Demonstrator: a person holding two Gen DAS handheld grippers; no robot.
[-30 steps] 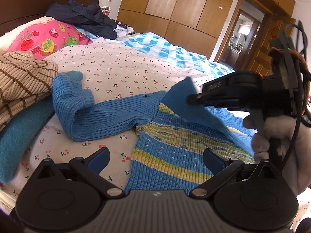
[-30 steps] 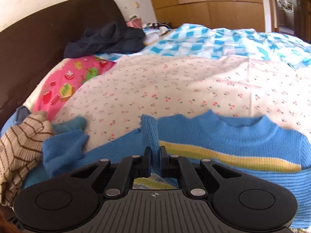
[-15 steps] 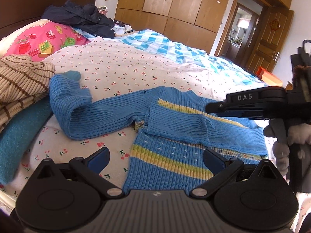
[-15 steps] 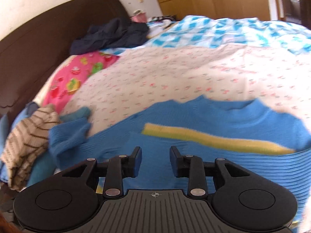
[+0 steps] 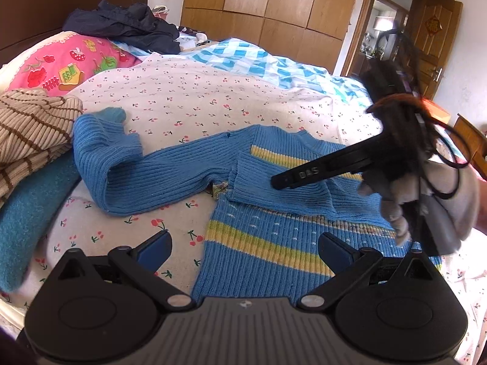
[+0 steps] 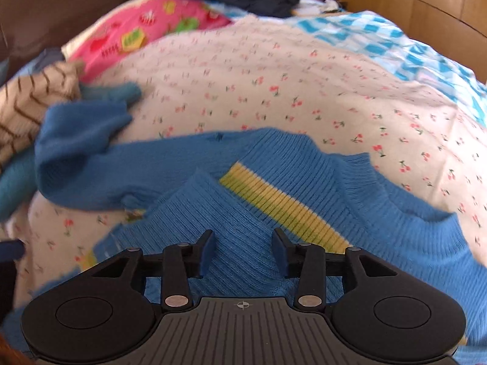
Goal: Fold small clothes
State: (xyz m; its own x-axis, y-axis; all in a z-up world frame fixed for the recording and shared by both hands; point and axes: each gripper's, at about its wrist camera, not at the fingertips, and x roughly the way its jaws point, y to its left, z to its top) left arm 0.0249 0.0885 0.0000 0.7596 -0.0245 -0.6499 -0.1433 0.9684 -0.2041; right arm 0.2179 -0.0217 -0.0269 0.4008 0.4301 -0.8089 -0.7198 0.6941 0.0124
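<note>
A small blue ribbed sweater with yellow stripes (image 5: 261,237) lies on the cherry-print bed cover (image 5: 194,103). One sleeve is folded across its chest (image 5: 292,194); the other sleeve (image 5: 146,176) stretches left, its cuff bunched. My left gripper (image 5: 243,249) is open and empty, just above the sweater's hem. My right gripper (image 6: 243,248) is open and empty, hovering over the folded sleeve (image 6: 231,228); it also shows in the left wrist view (image 5: 322,173), above the chest.
A striped beige knit (image 5: 30,127) and a teal garment (image 5: 27,213) lie at the left. A pink pillow (image 5: 70,64) and dark clothes (image 5: 127,27) sit by the headboard. A blue checked quilt (image 5: 268,64) lies farther back, before wooden wardrobes.
My right gripper laid the sleeve across the sweater's chest, opened and let it go, then drew back a little. My left gripper stayed open and nearly still.
</note>
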